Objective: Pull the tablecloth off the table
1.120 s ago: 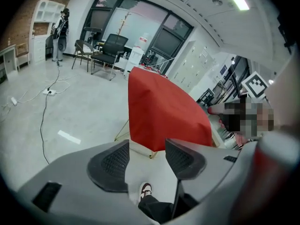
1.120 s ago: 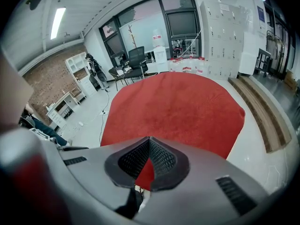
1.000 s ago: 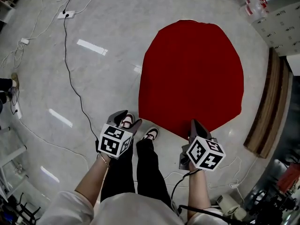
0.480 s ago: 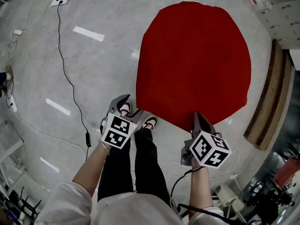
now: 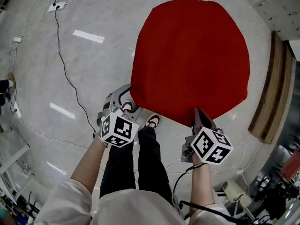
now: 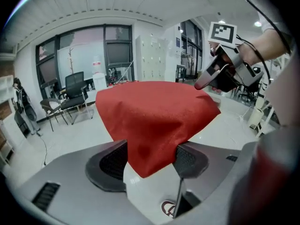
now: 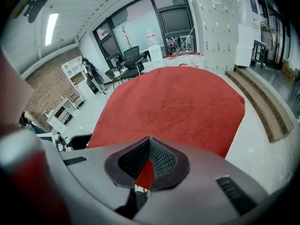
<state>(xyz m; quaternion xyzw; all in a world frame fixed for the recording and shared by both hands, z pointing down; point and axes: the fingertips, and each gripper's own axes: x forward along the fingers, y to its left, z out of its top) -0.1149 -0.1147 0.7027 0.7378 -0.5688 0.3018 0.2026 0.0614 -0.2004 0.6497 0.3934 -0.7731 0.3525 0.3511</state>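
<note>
left tongs [image 6: 150, 159] opening wider than before — tablecloth [image 6: 157, 114] edge between, maybe loose

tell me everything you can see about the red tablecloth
The red tablecloth is plain, matte, woven-looking fabric in one solid colour with no pattern. It lies spread smooth and roughly round, with slightly angular edges, and hides whatever is beneath it, above the pale glossy floor. At its near edge the right gripper is shut on a thin pinch of cloth. A hanging fold of the edge sits between the jaws of the left gripper, which are opening and not clamping it.
</note>
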